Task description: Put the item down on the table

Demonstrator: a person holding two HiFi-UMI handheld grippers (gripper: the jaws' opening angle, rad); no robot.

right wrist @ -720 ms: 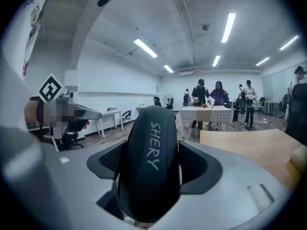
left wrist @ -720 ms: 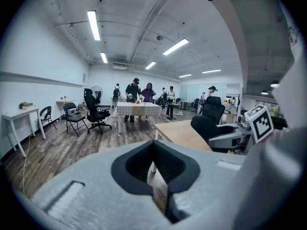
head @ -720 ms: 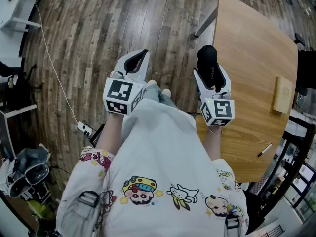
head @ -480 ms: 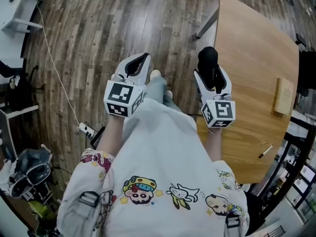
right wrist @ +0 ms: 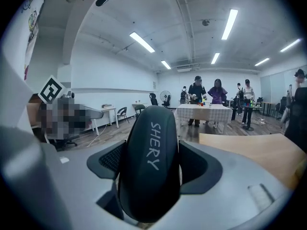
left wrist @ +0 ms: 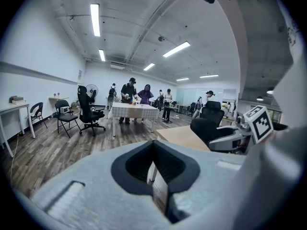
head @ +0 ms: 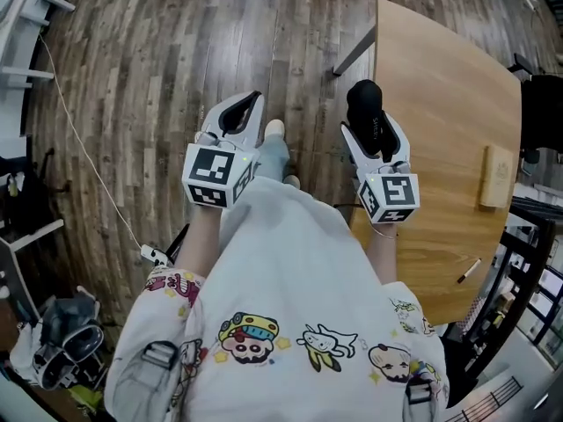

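A black oblong case (head: 365, 104) with the lettering "SHERY" (right wrist: 149, 162) stands up between the jaws of my right gripper (head: 370, 123), which is shut on its sides. In the head view it hangs over the left edge of the wooden table (head: 440, 86), above the surface. My left gripper (head: 235, 118) is level with it over the wood floor. Its jaws (left wrist: 156, 164) are shut with nothing between them. In the left gripper view the right gripper (left wrist: 240, 133) shows at the right.
A pale wooden block (head: 494, 176) and a pen (head: 469, 270) lie on the table's right side. Black frames and racks (head: 528, 262) stand beyond its right edge. A white cable (head: 79, 139) runs over the floor at left. Office chairs, a cloth-covered table and several people are far off.
The table has come a little closer and further left in the head view. A foot has moved forward between the grippers. Both grippers keep their places and grips.
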